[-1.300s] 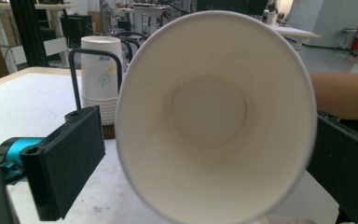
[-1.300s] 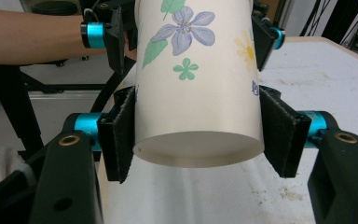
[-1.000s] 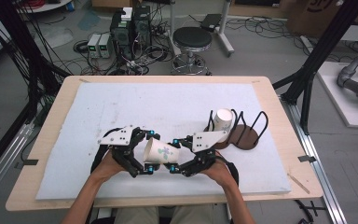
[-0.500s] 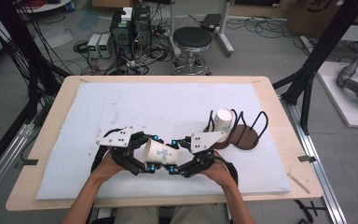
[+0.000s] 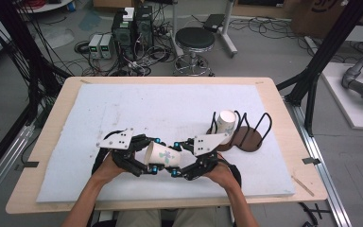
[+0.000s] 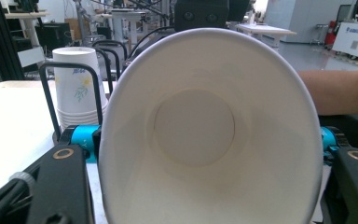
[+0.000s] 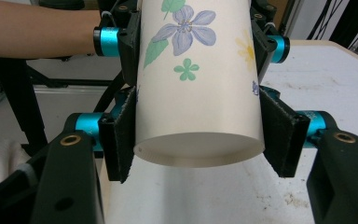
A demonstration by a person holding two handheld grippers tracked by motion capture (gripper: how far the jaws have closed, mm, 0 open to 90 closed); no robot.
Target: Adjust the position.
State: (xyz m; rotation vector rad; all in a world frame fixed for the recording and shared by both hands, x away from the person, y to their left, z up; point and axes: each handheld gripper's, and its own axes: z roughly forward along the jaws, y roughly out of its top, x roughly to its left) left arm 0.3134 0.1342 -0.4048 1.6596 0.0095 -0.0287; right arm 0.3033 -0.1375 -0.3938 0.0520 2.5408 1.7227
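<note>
Lying on its side between both grippers, the cup is sitting low over the white pad, toward the 6 o'clock edge of the table in the high view. The left gripper is reaching in from 9 o'clock and is clamping the cup near its open rim; its jaws have just been closing, and they are now pressing on the cup wall. In the left gripper view the cup is showing its open mouth and round bottom between the two jaws. The right gripper is reaching in from 3 o'clock and is gripping the cup near its base, jaws pressed tight against both sides. In the right gripper view the cup is presenting its closed base, with blue, green and yellow flowers printed on the wall, and the left gripper's jaws are pinching it farther up. At 2 o'clock from the grippers, a stack of cups is resting tilted in a wire rack with a dark round foot. The person's hands are holding both grippers from 6 o'clock.
</note>
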